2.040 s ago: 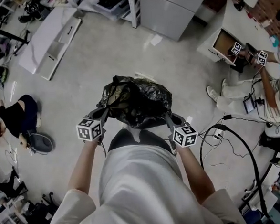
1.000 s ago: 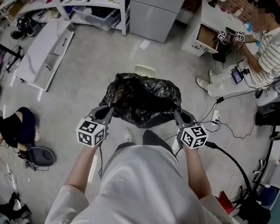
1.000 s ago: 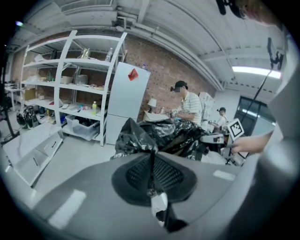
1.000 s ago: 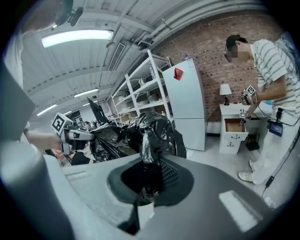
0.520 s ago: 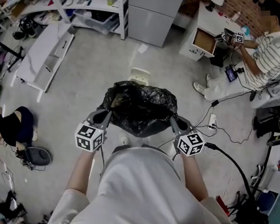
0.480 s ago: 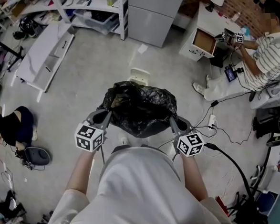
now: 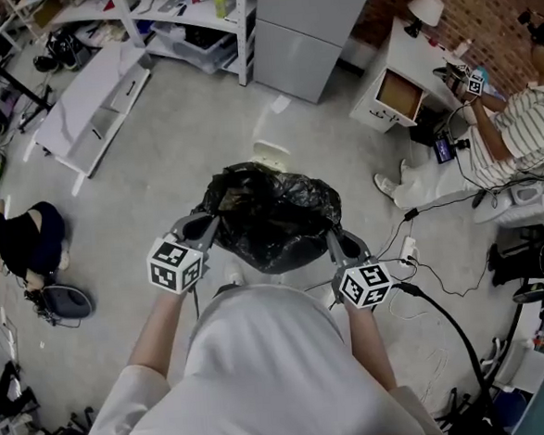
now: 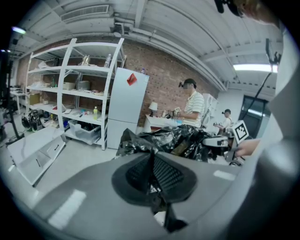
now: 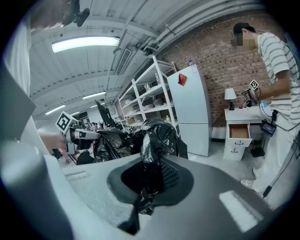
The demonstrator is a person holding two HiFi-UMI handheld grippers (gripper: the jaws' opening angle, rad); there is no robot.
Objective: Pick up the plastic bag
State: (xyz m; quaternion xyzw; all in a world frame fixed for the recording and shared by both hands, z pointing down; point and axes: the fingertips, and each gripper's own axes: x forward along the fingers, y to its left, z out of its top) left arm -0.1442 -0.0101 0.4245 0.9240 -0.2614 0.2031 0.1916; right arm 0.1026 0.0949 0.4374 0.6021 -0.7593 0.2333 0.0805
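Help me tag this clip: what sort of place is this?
Probably a workshop or lab space, not a home: tall white metal shelves, a bare brick wall, and cables trailing over the concrete floor.

The crinkled glossy black plastic bag [image 7: 272,217] is dark all over with pale grey glints on its folds. The matte grey left gripper [image 7: 209,224] and matte grey right gripper [image 7: 333,242] each bear a cube patterned with black-and-white square markers. The smooth concrete floor [image 7: 183,144] is pale grey, the tall refrigerator [image 7: 309,19] white with a small red diamond-shaped sticker [image 8: 131,78], the metal shelving [image 7: 241,33] white, the brick wall [image 7: 490,15] red-brown, the small bedside cabinet [image 7: 414,58] white with a tan open drawer [image 7: 399,92], and a seated person's short-sleeved shirt [image 7: 526,129] white with dark stripes.
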